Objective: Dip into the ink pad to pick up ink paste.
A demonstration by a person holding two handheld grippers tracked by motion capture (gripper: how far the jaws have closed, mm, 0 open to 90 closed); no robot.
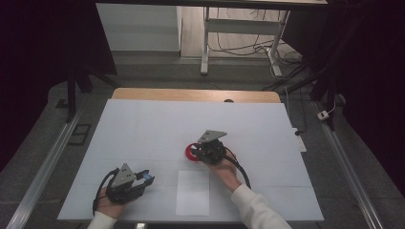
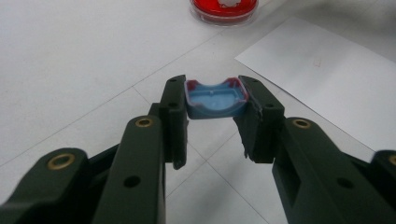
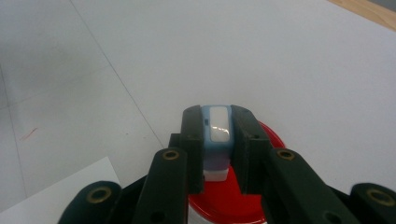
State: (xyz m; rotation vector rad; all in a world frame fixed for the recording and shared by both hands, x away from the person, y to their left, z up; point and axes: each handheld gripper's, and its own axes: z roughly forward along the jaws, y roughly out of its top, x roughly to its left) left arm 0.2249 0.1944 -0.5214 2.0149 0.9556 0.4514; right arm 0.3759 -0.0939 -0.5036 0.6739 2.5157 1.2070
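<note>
My left gripper (image 1: 143,179) rests near the table's front left, shut on a small blue cap (image 2: 215,100) with red smears along its rim. The cap sits crosswise between the fingertips, just above the white surface. My right gripper (image 1: 203,151) is at the table's middle, tilted down over a round red dish (image 1: 191,153). It is shut on a narrow pale blue block with a white face (image 3: 217,133). The block's lower end is down at the red dish (image 3: 233,200); whether it touches I cannot tell. The red dish (image 2: 224,8) also lies ahead of the left gripper (image 2: 213,88).
A white sheet of paper (image 1: 192,192) lies flat near the front edge between the two hands. The white table cover (image 1: 143,124) stretches wide to the back and sides, with a wooden edge (image 1: 191,94) behind it. Desk legs and cables stand on the floor beyond.
</note>
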